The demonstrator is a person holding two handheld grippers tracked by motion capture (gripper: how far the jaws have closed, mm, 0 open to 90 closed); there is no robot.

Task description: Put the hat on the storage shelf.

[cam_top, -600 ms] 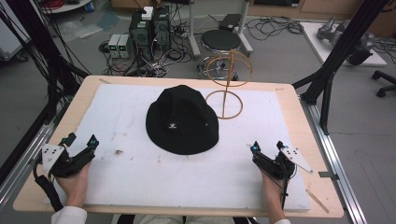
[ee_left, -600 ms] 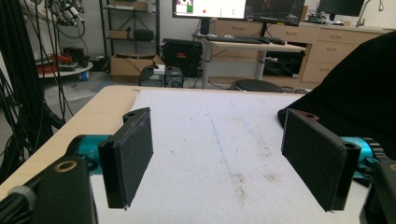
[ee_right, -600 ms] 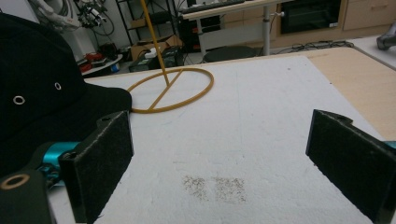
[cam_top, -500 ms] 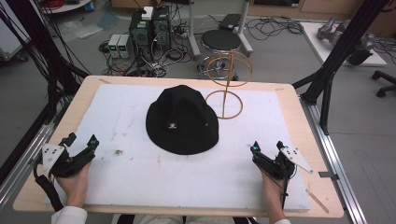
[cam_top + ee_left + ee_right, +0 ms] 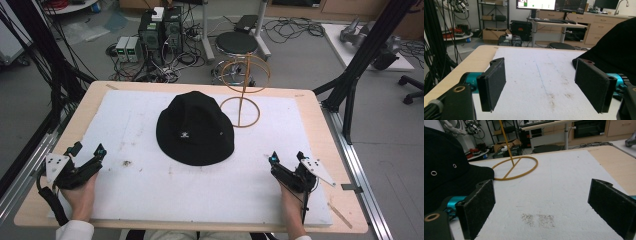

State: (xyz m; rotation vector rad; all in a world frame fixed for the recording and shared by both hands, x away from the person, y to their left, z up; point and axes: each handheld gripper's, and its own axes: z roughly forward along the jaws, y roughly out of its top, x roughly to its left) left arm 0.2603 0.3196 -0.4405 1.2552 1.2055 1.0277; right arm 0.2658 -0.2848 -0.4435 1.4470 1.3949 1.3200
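White padded mat point(image 5: 150, 200) covers a wooden table point(image 5: 320, 102); lab floor w/ cables, computers and a stool behind. Black hat point(image 5: 195, 128) lies crown-up near the mat's centre, w/ a gold wire hat stand point(image 5: 244, 95) just beside it at the far right, apart from the brim as far as I can tell.

Left gripper point(image 5: 86, 153) rests at the near left corner, jaws wide apart, nothing between them; hat well off to its right. Right gripper point(image 5: 286, 158) sits at the near right, jaws also spread wide, empty; in the right gripper view the hat point(image 5: 446, 172) and stand's ring base point(image 5: 515, 167) lie ahead-left.

Looks like the very start: neither tool has approached the hat yet. Likely job is getting the hat onto the stand. Next move prob needs both grippers to come in toward the brim from either side, pinch the soft edge low, then lift w/o knocking the light stand over.
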